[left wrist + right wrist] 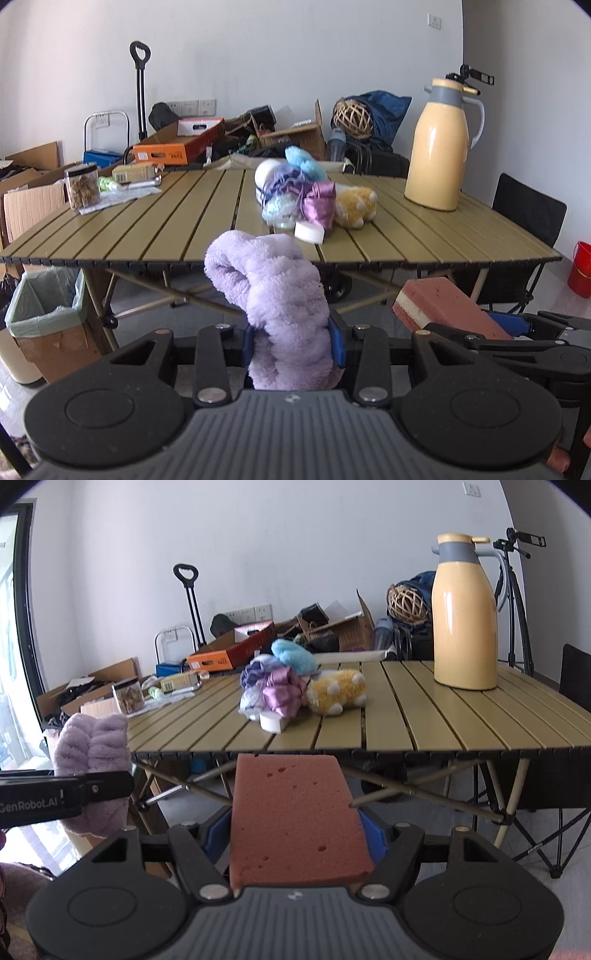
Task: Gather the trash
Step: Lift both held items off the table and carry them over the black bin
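Purple fluffy cloth (pixel 275 295): pinched tight in the left gripper (pixel 294 341), held in the air in front of the tabletop's (pixel 177 221) near edge.
Pink sponge (pixel 295 812): squeezed by the right gripper (pixel 295 840), fingers set wide.
Lined box (pixel 48 314): on the floor, by the tabletop's left corner.
Risk: the floppy cloth could be snagged on the tabletop edge.
Risk: the sponge could be dropped beside the box.

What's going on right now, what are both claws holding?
Left gripper shut on fluffy lilac cloth. Right gripper shut on pink sponge block. Lined cardboard bin beside slatted table, path unobstructed.
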